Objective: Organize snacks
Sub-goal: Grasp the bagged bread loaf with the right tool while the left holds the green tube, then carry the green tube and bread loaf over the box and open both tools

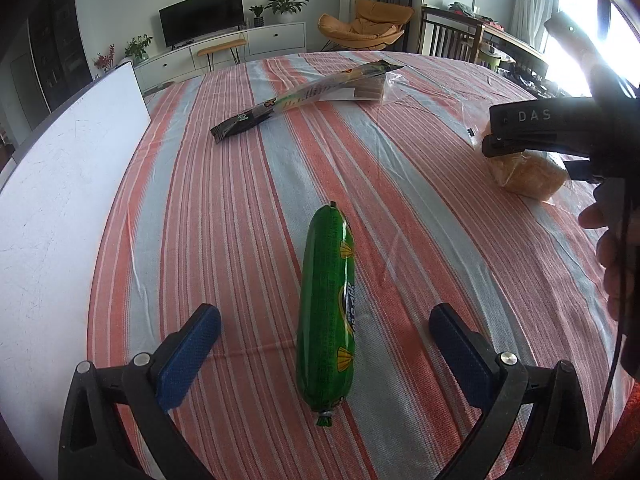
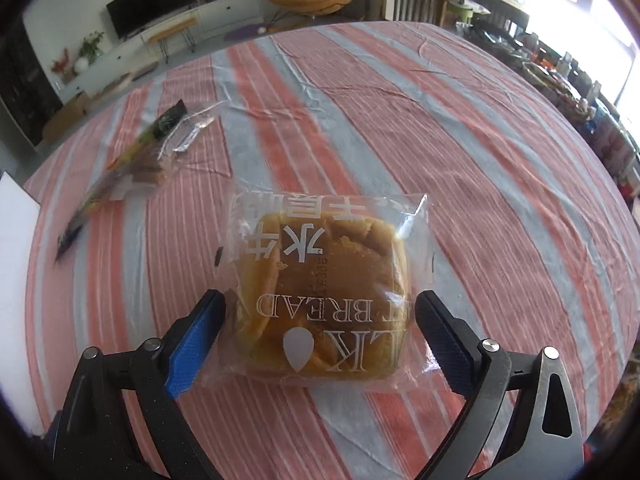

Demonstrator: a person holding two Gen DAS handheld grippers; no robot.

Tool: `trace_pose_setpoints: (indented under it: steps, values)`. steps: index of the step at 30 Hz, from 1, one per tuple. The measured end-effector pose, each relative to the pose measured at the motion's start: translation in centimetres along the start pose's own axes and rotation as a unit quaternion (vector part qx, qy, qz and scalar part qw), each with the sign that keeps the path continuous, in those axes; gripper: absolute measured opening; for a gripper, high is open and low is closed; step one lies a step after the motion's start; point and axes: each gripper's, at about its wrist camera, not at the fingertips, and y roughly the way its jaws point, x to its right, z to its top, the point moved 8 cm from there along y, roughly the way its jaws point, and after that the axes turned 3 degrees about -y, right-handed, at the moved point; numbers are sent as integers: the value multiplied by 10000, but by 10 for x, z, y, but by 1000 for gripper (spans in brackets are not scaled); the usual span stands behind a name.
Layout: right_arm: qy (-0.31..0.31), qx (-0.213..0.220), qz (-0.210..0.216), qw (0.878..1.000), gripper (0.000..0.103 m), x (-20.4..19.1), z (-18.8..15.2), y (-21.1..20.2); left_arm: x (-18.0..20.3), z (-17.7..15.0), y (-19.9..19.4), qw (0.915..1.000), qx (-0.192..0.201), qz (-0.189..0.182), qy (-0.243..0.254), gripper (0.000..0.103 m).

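A green sausage-shaped snack lies lengthwise on the striped tablecloth. My left gripper stands open around its near half, with both blue pads well apart from it. A bread bun in a clear bag lies on the cloth between the wide jaws of my right gripper, which is open; the pads sit beside the wrapper's edges without pressing the bun. In the left wrist view, the same bun shows at the right under the right gripper. A long dark-ended snack pack lies farther back.
A white board runs along the table's left side. A person's hand holds the right gripper at the right edge. Beyond the table are a TV cabinet, plants, an orange chair and a cluttered wooden table.
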Motion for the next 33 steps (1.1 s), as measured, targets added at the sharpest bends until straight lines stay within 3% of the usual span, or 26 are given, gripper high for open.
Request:
trace_pose_setpoints:
  steps: [3, 4, 5, 6, 7, 9, 13, 16, 20, 24, 28, 31, 33]
  values:
    - [-116, 21, 197, 9997, 91, 7, -5, -10, 1, -1, 0, 10000, -30, -41, 35, 103]
    - [-162, 116, 312, 9993, 81, 9, -7, -18, 1, -1, 1, 9999, -100, -81, 93, 102]
    - [-234, 197, 329, 9990, 78, 13, -10, -27, 0, -1, 0, 9998, -131, -89, 92, 100]
    - [-239, 260, 359, 9987, 75, 17, -15, -35, -2, 0, -4, 9999, -91, -64, 56, 86]
    - [-157, 312, 490, 9982, 74, 22, -20, -44, -3, 1, -8, 10000, -32, -58, 29, 60]
    - [56, 421, 707, 9966, 73, 31, -31, -59, -1, 2, -13, 9997, -66, -246, 29, 24]
    - [325, 712, 1140, 9904, 73, 40, -45, -94, -5, -2, -25, 9978, -142, -557, -317, 23]
    - [360, 885, 1471, 9845, 73, 31, -43, -124, -7, -2, -57, 9946, 1, -895, -517, 23]
    - [138, 1152, 2037, 9721, 73, -8, -32, -174, -17, 5, -129, 9852, 369, -1437, -857, 23]
    - [-309, 1447, 2822, 9479, 73, -74, -26, -237, -55, 19, -231, 9691, 1196, -1720, -1301, 23]
    - [-793, 1476, 3757, 9115, 73, -156, -29, -295, -120, 27, -314, 9598, 2027, -1198, -1530, 23]
    - [-1334, 1380, 4248, 8847, 73, -224, -39, -328, -181, 20, -339, 9544, 2291, -574, -1826, 23]
    - [-1663, 1293, 4421, 8719, 73, -265, -50, -338, -228, 10, -338, 9507, 2290, 82, -2090, 23]
